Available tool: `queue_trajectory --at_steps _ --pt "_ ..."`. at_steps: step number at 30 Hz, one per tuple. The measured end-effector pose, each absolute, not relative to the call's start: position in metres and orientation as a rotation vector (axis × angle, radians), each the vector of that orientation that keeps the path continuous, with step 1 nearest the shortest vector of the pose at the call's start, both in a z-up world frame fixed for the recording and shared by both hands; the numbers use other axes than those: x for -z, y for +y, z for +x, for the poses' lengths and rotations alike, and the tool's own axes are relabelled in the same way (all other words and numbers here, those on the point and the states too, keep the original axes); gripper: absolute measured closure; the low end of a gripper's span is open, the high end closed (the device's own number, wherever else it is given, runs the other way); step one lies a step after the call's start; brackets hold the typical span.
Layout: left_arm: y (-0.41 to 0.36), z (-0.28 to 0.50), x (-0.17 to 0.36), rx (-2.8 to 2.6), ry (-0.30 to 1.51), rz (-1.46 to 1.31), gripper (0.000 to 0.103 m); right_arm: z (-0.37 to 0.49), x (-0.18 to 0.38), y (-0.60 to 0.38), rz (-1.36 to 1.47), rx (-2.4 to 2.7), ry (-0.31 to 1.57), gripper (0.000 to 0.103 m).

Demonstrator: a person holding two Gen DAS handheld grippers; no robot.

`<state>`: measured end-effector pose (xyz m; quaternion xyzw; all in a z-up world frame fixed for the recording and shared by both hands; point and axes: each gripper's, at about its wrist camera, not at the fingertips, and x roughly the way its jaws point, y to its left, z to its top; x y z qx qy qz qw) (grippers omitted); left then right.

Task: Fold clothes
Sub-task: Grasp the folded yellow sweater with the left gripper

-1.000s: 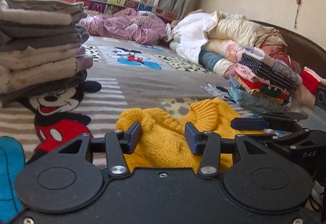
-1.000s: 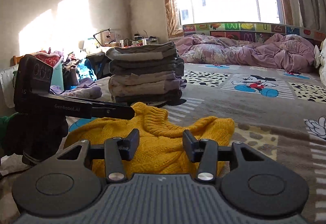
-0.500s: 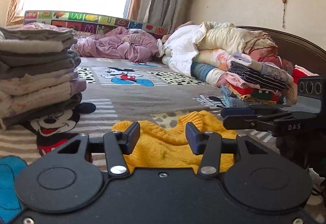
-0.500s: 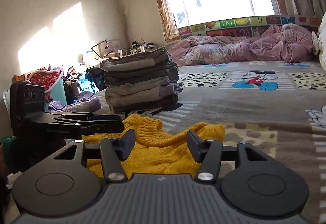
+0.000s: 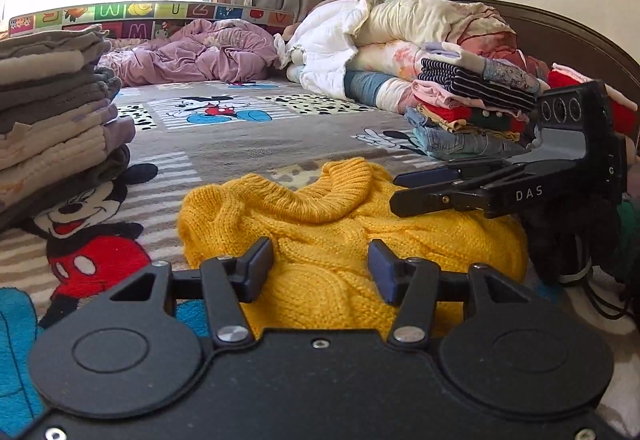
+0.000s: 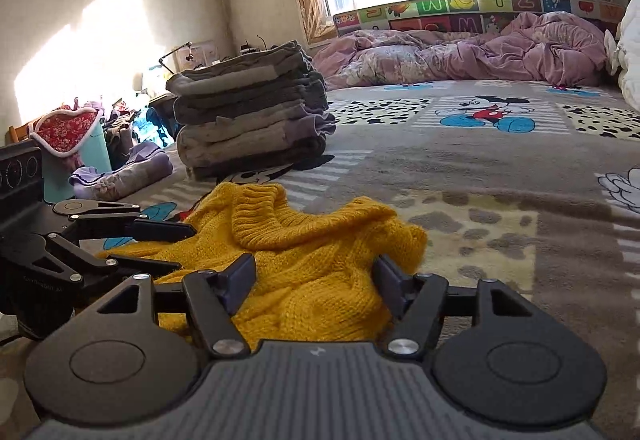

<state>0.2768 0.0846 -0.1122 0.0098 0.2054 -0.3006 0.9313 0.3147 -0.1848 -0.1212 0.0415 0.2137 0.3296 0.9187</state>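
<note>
The left gripper (image 5: 320, 266) is held low and level, its jaws spread wide with nothing between the blue pads (image 5: 262, 264). The right gripper (image 6: 314, 282) matches it, low and level, jaws parted and gripping nothing. Each shows in the other's camera: the right gripper (image 5: 436, 186) reaches in from the right side, the left gripper (image 6: 160, 246) from the left, both pointing inward toward each other.

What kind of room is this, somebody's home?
Most likely a home bedroom: a wide bed under a Mickey Mouse blanket, a rumpled purple quilt by the window, and stacked folded clothes beside a yellow sweater.
</note>
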Motion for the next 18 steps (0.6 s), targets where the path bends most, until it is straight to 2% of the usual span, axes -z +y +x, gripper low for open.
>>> queue_trajectory --at_steps 4,6,11,14,18 --pt "0.091 0.244 0.09 0.654 0.345 0.028 0.052 0.277 0.101 -0.187 0.035 -0.717 0.333 0.041" --pt "0.086 0.24 0.097 0.659 0.379 0.059 0.052 0.257 0.094 -0.185 -0.009 -0.743 0.293 0.042" --pt "0.073 0.245 0.121 0.641 0.464 0.124 0.051 0.266 0.125 -0.163 -0.105 -0.696 0.454 0.042" --pt "0.073 0.24 0.122 0.636 0.453 0.131 0.051 0.261 0.121 -0.16 -0.114 -0.675 0.466 0.042" --pt "0.094 0.236 0.103 0.605 0.421 -0.027 0.05 0.247 0.108 -0.172 -0.018 -0.649 0.422 0.043"
